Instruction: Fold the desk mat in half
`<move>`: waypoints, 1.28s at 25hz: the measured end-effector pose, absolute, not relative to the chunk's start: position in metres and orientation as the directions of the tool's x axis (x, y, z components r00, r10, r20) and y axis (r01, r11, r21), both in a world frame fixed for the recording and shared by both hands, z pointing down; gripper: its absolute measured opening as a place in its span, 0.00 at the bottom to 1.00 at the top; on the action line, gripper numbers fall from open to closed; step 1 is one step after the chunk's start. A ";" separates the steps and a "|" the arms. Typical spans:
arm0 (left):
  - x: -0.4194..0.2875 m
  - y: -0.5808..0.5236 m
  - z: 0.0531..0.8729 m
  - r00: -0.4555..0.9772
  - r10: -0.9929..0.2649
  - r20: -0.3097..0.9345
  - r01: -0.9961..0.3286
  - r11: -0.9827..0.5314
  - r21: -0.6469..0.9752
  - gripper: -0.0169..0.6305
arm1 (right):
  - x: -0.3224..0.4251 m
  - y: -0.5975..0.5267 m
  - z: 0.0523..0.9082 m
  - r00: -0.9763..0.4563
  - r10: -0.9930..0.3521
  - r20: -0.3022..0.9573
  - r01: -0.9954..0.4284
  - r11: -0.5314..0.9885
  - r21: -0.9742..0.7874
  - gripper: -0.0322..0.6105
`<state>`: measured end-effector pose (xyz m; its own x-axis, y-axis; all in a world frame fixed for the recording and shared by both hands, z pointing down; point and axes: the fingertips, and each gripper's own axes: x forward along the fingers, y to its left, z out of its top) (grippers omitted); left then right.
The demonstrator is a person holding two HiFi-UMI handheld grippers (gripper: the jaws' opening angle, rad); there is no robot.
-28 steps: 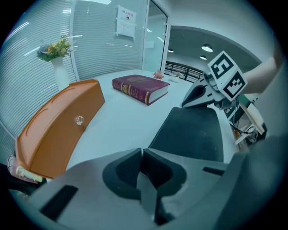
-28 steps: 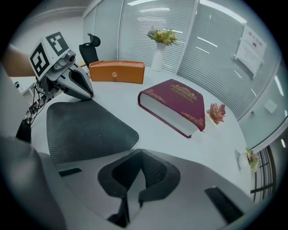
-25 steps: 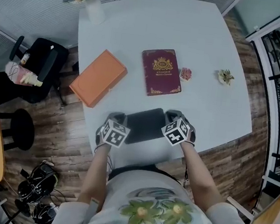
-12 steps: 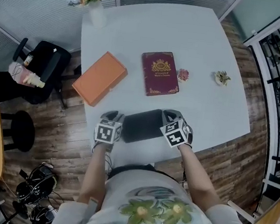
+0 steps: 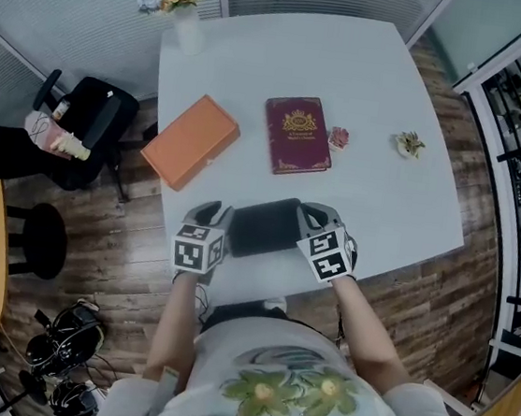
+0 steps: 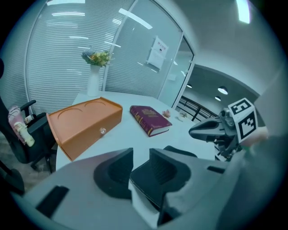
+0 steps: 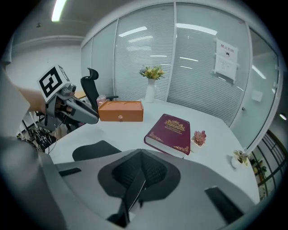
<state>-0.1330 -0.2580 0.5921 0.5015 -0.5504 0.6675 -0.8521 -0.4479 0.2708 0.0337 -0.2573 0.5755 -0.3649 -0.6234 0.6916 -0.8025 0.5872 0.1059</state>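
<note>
Two grippers flank the dark desk mat (image 5: 263,226) at the white counter's (image 5: 384,123) near edge, its long axis running left to right between them. The left gripper (image 5: 217,216) has just been opening its jaws, and the mat's left edge sits loose between them. The right gripper (image 5: 308,216) is clamped on the right edge.

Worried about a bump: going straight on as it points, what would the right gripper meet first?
Probably the table just short of the book, since the right gripper points downward; if shallower, the book. Depth is unclear.
</note>
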 end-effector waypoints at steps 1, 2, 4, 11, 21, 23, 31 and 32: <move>-0.132 -0.256 0.586 0.501 -0.563 0.658 -0.853 -0.451 0.263 0.17 | 0.031 -0.255 0.570 -0.377 -0.628 0.681 -0.808 0.582 0.090 0.08; -0.131 -0.253 0.580 0.500 -0.576 0.647 -0.854 -0.454 0.255 0.17 | 0.029 -0.253 0.564 -0.387 -0.633 0.670 -0.813 0.577 0.076 0.08; -0.127 -0.249 0.567 0.501 -0.600 0.623 -0.853 -0.462 0.241 0.17 | 0.026 -0.249 0.552 -0.403 -0.646 0.648 -0.818 0.572 0.061 0.08; -0.106 -0.228 0.532 0.525 -0.643 0.558 -0.837 -0.508 0.202 0.14 | 0.011 -0.233 0.515 -0.466 -0.676 0.571 -0.806 0.591 0.042 0.08; -0.079 -0.199 0.492 0.513 -0.705 0.489 -0.846 -0.513 0.147 0.05 | 0.004 -0.205 0.478 -0.508 -0.705 0.495 -0.804 0.594 0.020 0.08; -0.074 -0.192 0.487 0.512 -0.714 0.477 -0.847 -0.511 0.144 0.03 | 0.003 -0.199 0.472 -0.517 -0.707 0.483 -0.802 0.597 0.016 0.08; -0.057 -0.168 0.464 0.497 -0.766 0.408 -0.864 -0.483 0.145 0.03 | 0.008 -0.174 0.452 -0.539 -0.713 0.447 -0.797 0.604 0.003 0.08; -0.055 -0.165 0.462 0.497 -0.770 0.401 -0.864 -0.483 0.143 0.03 | 0.009 -0.171 0.450 -0.542 -0.715 0.442 -0.796 0.605 0.003 0.08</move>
<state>-0.0546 -0.1654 0.4617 0.4971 -0.7696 0.4008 -0.8637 -0.4832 0.1433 0.0086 -0.1713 0.4498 -0.5417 -0.7148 0.4423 -0.7961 0.6051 0.0028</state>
